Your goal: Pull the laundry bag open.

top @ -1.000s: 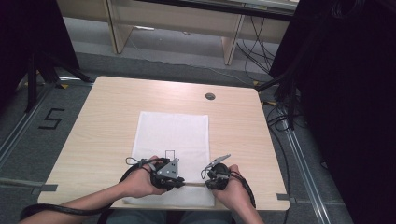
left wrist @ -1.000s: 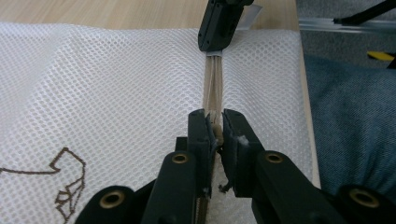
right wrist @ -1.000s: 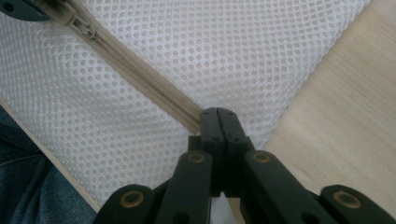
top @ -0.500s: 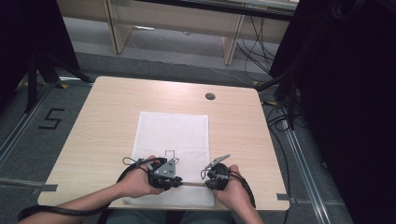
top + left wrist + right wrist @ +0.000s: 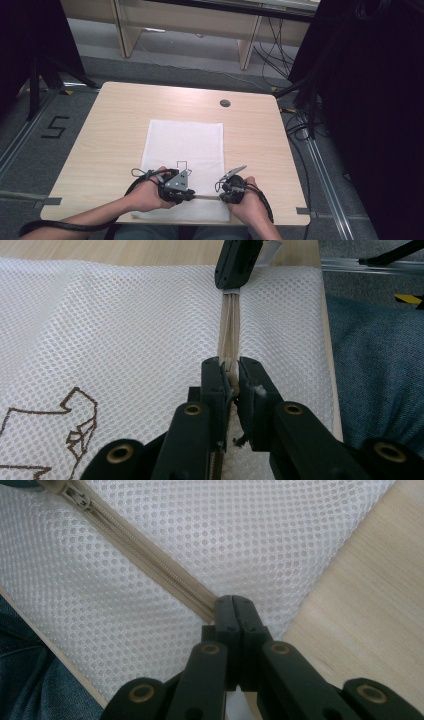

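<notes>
The zipper [image 5: 150, 560] is being pinched at both ends along the near part of the white mesh bag [image 5: 185, 145]. The left gripper [image 5: 230, 375] is closing its jaws on the zipper's pull, nearly together. The right gripper [image 5: 233, 602] is clamping the zipper's far end with its jaws pressed together, beside the bag's edge. The bag is lying flat on the wooden table [image 5: 110, 125], with a brown outline drawing [image 5: 75, 425] showing on it.
</notes>
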### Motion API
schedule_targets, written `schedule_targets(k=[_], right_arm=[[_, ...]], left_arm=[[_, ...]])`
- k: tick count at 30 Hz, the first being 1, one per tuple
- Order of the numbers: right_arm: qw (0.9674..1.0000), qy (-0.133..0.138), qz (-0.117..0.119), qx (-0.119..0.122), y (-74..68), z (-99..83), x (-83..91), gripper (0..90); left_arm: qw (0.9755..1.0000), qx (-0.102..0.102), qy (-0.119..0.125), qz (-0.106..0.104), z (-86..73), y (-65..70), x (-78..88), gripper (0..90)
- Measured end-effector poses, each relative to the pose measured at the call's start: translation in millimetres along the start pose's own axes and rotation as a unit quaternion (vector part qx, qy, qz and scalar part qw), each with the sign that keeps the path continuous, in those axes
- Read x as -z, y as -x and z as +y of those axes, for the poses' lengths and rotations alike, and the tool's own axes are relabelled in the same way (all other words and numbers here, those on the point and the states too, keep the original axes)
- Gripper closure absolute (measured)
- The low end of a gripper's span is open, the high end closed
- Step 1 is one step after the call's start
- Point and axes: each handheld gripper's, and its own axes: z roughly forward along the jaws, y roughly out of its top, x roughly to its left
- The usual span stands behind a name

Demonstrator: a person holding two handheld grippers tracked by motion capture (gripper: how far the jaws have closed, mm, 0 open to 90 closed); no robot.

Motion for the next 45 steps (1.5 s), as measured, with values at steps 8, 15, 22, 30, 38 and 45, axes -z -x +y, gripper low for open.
schedule_targets(k=[8, 15, 22, 30, 38, 45], right_arm=[[1.0, 0.0, 0.002, 0.0, 0.2, -0.1, 0.2, 90.0], [1.0, 0.0, 0.001, -0.002, 0.0, -0.2, 0.2, 90.0], [1.0, 0.001, 0.001, 0.0, 0.2, -0.2, 0.3, 90.0], [1.0, 0.002, 0.001, 0.004, 0.6, -0.2, -0.1, 90.0], [1.0, 0.001, -0.001, 0.0, -0.3, -0.3, 0.0, 90.0], [1.0, 0.002, 0.001, 0.003, 0.4, -0.4, -0.1, 90.0]], left_arm=[[0.9999, 0.011, 0.003, -0.003, -4.4, -2.7, 5.9, 81.8], [1.0, 0.002, 0.0, 0.004, -4.4, -1.8, 8.3, 81.8], [0.9999, 0.01, 0.005, 0.001, -4.8, -1.4, 8.0, 81.8], [0.9999, 0.012, 0.005, 0.003, -8.0, -1.8, 12.8, 81.7], [0.9999, 0.01, 0.005, 0.004, -8.1, -1.8, 13.2, 81.8], [0.9999, 0.011, 0.006, 0.003, -8.1, -1.4, 13.2, 81.8]])
